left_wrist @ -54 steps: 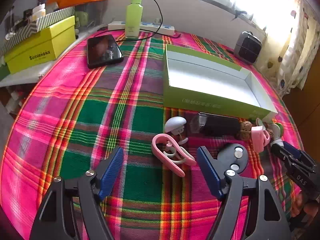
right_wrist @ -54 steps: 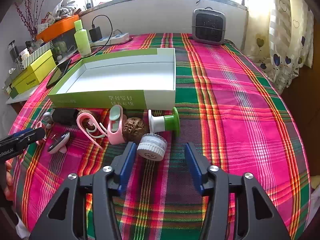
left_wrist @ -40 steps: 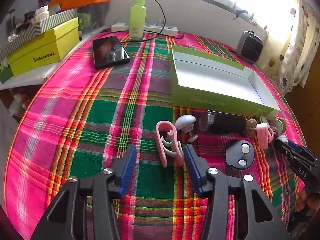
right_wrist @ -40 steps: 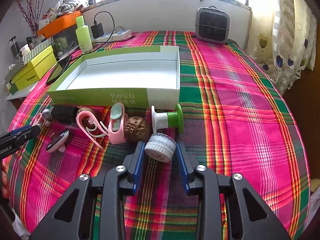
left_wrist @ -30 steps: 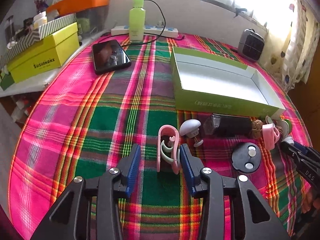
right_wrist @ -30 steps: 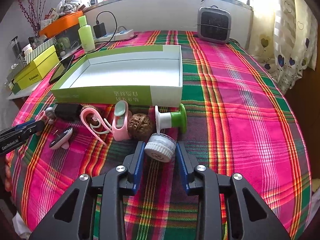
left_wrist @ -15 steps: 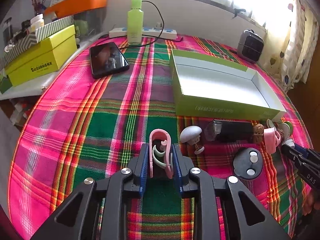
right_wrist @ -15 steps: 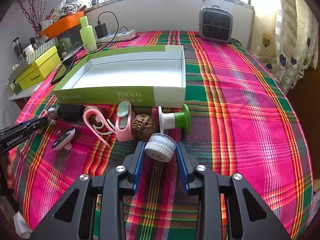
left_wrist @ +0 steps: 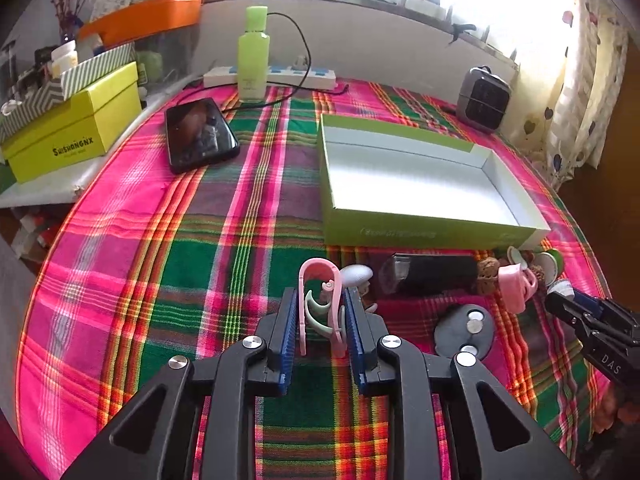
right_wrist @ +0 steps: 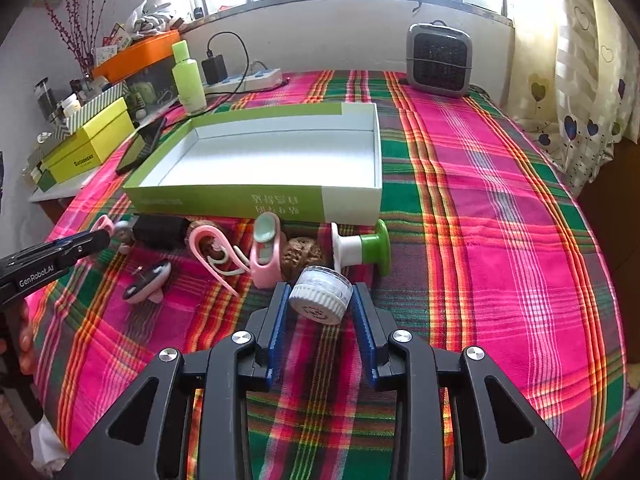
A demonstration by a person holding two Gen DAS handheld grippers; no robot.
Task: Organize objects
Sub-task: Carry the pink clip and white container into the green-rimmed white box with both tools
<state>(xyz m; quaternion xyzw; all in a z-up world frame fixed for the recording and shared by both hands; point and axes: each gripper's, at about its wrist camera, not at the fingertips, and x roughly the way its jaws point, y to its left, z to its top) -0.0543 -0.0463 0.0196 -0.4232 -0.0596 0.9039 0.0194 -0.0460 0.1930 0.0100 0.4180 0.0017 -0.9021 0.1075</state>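
My left gripper (left_wrist: 320, 300) is shut on a pink clip (left_wrist: 320, 284) and holds it just above the plaid cloth. My right gripper (right_wrist: 320, 294) is shut on a small white round jar (right_wrist: 320, 294), lifted slightly. An open green box (left_wrist: 420, 184) with a white inside stands beyond both; it also shows in the right wrist view (right_wrist: 264, 160). In front of it lie a second pink clip (right_wrist: 216, 256), a pink holder (right_wrist: 266, 256), a walnut (right_wrist: 300, 258), a green-and-white stamp (right_wrist: 360, 248), a black block (left_wrist: 436, 276) and a dark disc (left_wrist: 464, 330).
A black phone (left_wrist: 198, 134), a green bottle (left_wrist: 252, 56) and a power strip (left_wrist: 280, 76) sit at the back left. A yellow box (left_wrist: 72, 136) stands on a side shelf. A small grey heater (right_wrist: 438, 60) stands at the back right.
Both grippers closed: the left on the pink clip, the right on the white jar. Both objects now sit slightly raised between the fingers.
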